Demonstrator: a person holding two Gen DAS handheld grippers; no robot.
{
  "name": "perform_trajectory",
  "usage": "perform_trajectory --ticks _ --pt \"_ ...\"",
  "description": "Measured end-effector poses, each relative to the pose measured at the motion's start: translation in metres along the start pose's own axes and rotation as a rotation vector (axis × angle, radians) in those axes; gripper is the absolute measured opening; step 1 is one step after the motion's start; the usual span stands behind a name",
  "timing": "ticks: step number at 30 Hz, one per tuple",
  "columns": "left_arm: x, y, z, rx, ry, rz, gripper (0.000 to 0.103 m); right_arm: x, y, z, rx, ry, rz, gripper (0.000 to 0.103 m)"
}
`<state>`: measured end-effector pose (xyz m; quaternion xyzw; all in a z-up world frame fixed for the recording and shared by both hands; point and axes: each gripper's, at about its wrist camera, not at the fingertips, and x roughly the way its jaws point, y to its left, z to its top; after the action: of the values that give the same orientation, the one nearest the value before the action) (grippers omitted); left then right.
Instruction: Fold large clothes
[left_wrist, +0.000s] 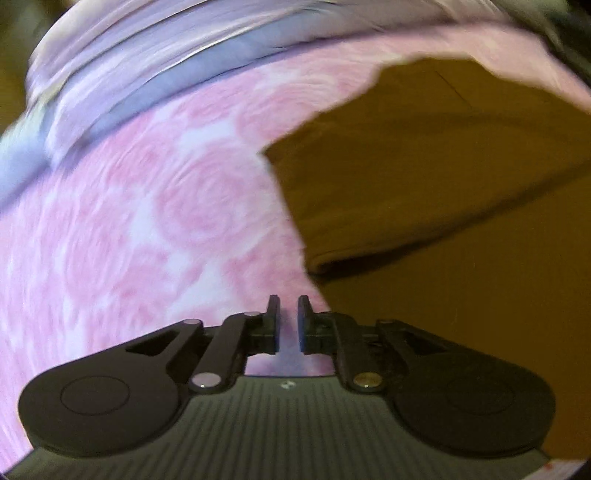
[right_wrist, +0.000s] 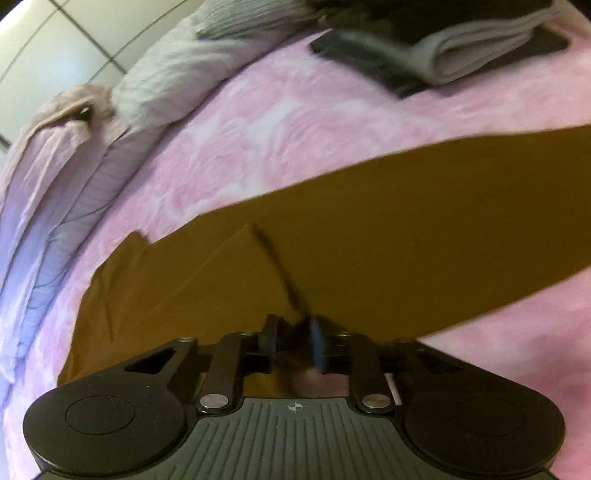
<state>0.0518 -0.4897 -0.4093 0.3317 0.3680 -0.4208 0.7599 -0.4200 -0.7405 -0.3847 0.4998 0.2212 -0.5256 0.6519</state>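
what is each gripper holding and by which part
Right gripper: a raised fold of the brown garment, near its edge. Left gripper: nothing, only pink bedspread behind the gap.

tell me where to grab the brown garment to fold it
Grip the brown garment at its raised crease, coming from the near edge where the right gripper sits; elsewhere it lies flat on the pink blanket, leaving little to pinch.

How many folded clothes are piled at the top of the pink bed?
2 that I can tell: a dark one lying flat at the back right of the pink bed, and a grey-white one on top of it. More may be hidden.
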Motion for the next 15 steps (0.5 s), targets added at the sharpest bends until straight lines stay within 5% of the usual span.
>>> perform_trajectory --ticks 5,12,15 --pt "-0.035 0.015 0.011 -0.218 -0.061 -0.086 0.015 -0.048 -0.072 0.009 0.197 -0.053 -0.034 0.03" --pt "-0.017 -0.025 0.033 -0.254 -0.063 -0.196 0.031 -0.104 -0.234 0.011 0.734 -0.251 -0.05 0.031" --pt "0.004 -0.037 0.037 -0.285 -0.043 -0.214 0.032 -0.11 -0.269 0.016 0.838 -0.313 -0.01 0.03"
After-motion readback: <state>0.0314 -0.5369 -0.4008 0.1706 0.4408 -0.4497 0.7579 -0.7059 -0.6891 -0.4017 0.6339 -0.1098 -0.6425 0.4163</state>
